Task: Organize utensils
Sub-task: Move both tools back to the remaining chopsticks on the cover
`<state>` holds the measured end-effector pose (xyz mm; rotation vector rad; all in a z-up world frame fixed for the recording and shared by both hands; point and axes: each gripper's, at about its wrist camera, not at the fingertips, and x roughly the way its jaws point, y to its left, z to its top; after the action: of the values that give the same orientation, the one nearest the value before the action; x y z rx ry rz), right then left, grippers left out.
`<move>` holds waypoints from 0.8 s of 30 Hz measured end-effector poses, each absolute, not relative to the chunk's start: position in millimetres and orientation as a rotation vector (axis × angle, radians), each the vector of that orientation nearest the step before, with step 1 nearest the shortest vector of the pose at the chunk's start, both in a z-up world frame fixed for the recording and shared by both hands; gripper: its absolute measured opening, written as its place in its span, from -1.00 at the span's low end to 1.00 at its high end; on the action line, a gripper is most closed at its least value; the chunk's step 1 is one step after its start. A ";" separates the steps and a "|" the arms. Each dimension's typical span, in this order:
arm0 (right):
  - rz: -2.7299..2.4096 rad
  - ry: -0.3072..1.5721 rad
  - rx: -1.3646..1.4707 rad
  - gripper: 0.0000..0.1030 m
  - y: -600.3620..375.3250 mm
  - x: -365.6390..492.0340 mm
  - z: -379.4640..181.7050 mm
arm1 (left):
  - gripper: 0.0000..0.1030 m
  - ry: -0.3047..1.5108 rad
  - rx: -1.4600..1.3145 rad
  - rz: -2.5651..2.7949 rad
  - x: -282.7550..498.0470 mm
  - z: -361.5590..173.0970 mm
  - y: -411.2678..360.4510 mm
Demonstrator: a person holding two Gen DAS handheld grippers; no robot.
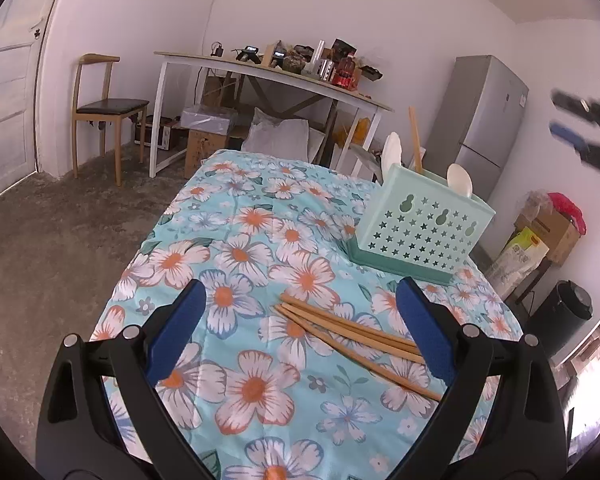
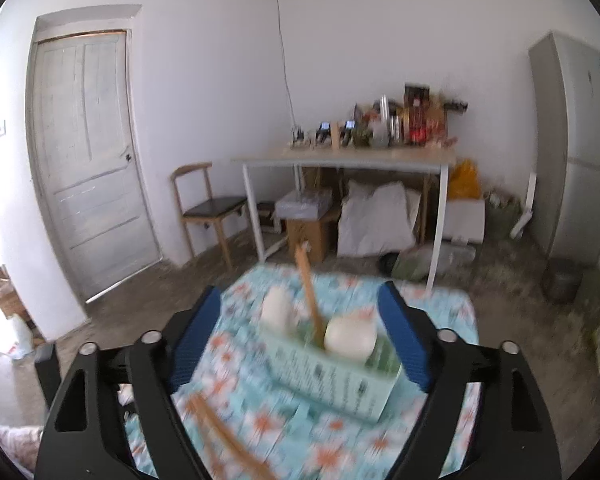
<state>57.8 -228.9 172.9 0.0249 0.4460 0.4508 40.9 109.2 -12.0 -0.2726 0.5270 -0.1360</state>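
Both sets of blue fingers stand wide with nothing gripped: the left gripper (image 1: 300, 312) hovers over the loose chopsticks (image 1: 352, 338) lying on the floral cloth (image 1: 236, 216); the right gripper (image 2: 300, 320) frames the mint utensil basket (image 2: 332, 376), blurred; inside the basket stand two white spoons (image 1: 460, 180) and one upright chopstick (image 1: 415, 140); it sits near the table's right edge; bare cloth stretches left and toward the far edge.
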 end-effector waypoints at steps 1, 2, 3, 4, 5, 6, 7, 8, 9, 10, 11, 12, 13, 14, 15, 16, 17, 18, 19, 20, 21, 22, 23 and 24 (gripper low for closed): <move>0.448 0.488 0.030 0.69 -229.4 52.0 157.6 | 0.79 0.531 -0.272 -0.135 40.7 -12.1 108.6; 0.441 0.518 0.032 0.73 -230.3 50.1 147.1 | 0.79 0.538 -0.274 -0.134 40.5 -12.3 107.8; 0.421 0.554 0.034 0.75 -232.2 47.1 132.6 | 0.79 0.544 -0.275 -0.131 40.5 -12.9 107.7; 0.386 0.598 0.039 0.76 -233.4 42.4 112.5 | 0.79 0.555 -0.277 -0.124 40.7 -13.7 107.5; 0.367 0.623 0.048 0.78 -236.2 39.5 99.8 | 0.79 0.565 -0.281 -0.117 41.0 -15.0 108.2; 0.340 0.656 0.063 0.78 -239.0 36.9 82.2 | 0.79 0.574 -0.286 -0.115 41.4 -16.2 109.2; 0.298 0.705 0.075 0.78 -242.1 33.7 60.2 | 0.79 0.588 -0.293 -0.115 42.1 -18.0 110.3; 0.272 0.734 0.083 0.78 -244.3 32.8 47.1 | 0.79 0.607 -0.301 -0.119 43.0 -20.5 111.1; 0.239 0.767 0.096 0.78 -247.5 30.6 30.9 | 0.79 0.626 -0.305 -0.122 43.8 -23.1 111.3; 0.210 0.794 0.109 0.78 -250.5 28.2 17.6 | 0.79 0.636 -0.305 -0.125 44.3 -24.7 110.3; 0.176 0.827 0.124 0.79 -254.8 25.1 2.1 | 0.79 0.654 -0.299 -0.134 44.6 -26.9 108.8; 0.150 0.852 0.134 0.78 -259.0 22.7 -9.3 | 0.79 0.663 -0.296 -0.142 44.5 -28.1 106.9; 0.117 0.874 0.139 0.79 -265.2 19.1 -22.2 | 0.79 0.673 -0.295 -0.155 44.0 -29.4 104.8; 0.096 0.885 0.139 0.79 -268.3 17.1 -28.7 | 0.79 0.682 -0.296 -0.170 43.8 -30.4 102.2; 0.076 0.900 0.142 0.79 -271.6 15.7 -36.9 | 0.79 0.688 -0.299 -0.183 43.7 -31.6 99.6; 0.072 0.912 0.145 0.79 -272.6 14.8 -42.9 | 0.78 0.695 -0.305 -0.199 43.8 -32.9 96.3; 0.072 0.935 0.150 0.79 -274.2 13.4 -53.2 | 0.74 0.698 -0.311 -0.211 44.2 -33.5 93.6; 0.072 0.962 0.160 0.79 -275.2 13.7 -62.5 | 0.64 0.703 -0.319 -0.228 44.4 -34.4 90.0; 0.073 0.982 0.171 0.85 -274.9 16.3 -67.3 | 0.55 0.713 -0.331 -0.247 45.6 -35.8 86.4; 0.072 0.977 0.173 0.88 -273.1 16.2 -71.8 | 0.52 0.720 -0.345 -0.259 46.9 -37.4 84.0; 0.060 0.963 0.159 0.88 -270.7 15.9 -72.1 | 0.43 0.726 -0.360 -0.266 48.3 -39.0 82.1; 0.049 0.964 0.151 0.89 -267.7 15.5 -73.3 | 0.32 0.731 -0.376 -0.272 49.6 -40.6 81.3; 0.031 0.957 0.145 0.89 -264.8 15.4 -74.5 | 0.28 0.743 -0.405 -0.283 52.8 -43.5 80.9; 0.021 0.950 0.142 0.89 -263.7 15.0 -75.3 | 0.21 0.750 -0.421 -0.287 54.9 -45.2 81.1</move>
<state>15.0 -263.7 -75.3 0.1420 0.9499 0.0206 54.9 81.1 -45.2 -0.4213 0.7504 -0.2866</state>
